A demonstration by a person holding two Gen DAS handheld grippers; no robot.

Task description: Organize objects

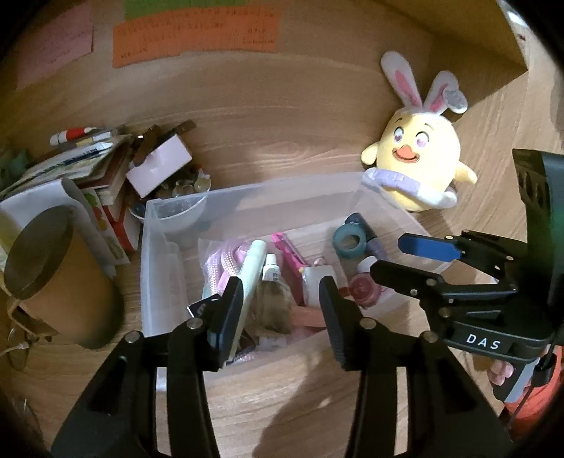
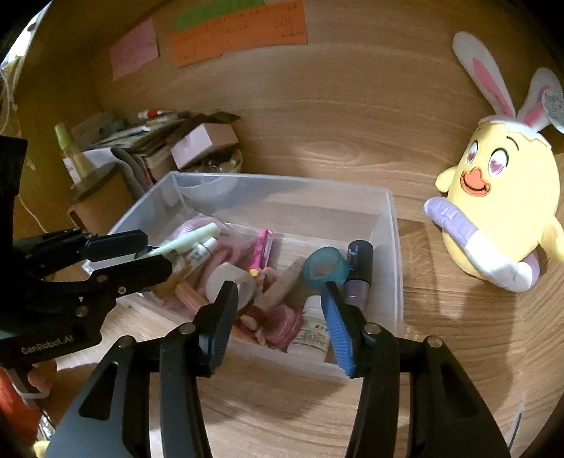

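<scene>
— Both grippers first, since they fill the foreground: what are they doing?

— Left gripper (image 1: 282, 317) hangs over the near edge of the bin (image 1: 155, 253), fingers spread wide with nothing between them. Right gripper (image 2: 278, 317) hovers over the bin's near right corner, also spread wide and empty; one of its pads (image 2: 338, 331) is blue.

— And the biggest thing around the bin?

— Wooden desk (image 2: 317, 405) under it, with a wooden back panel behind. Right of the bin stands a yellow plush (image 2: 500, 211) with rabbit ears, clear of the bin wall. Left of the bin there is a brown cup (image 1: 63, 274) with a dark lid, and behind that a heap of books (image 1: 88, 176) topped by a small pink box (image 1: 158, 165).

— Inside the bin?

— Clutter, all lying loose. A pink bag (image 1: 225, 260) towards the left, a pale green tube (image 1: 253, 267) across it, a magenta stick (image 1: 287, 253) beside that. Towards the right, a teal tape roll (image 2: 324, 267) touches a dark tube (image 2: 359, 267), with a white bottle (image 2: 313, 331) nearer the right gripper.

— Anything on the back panel?

— Orange, green and pink notes (image 2: 239, 31); the writing is too blurred to read.
</scene>
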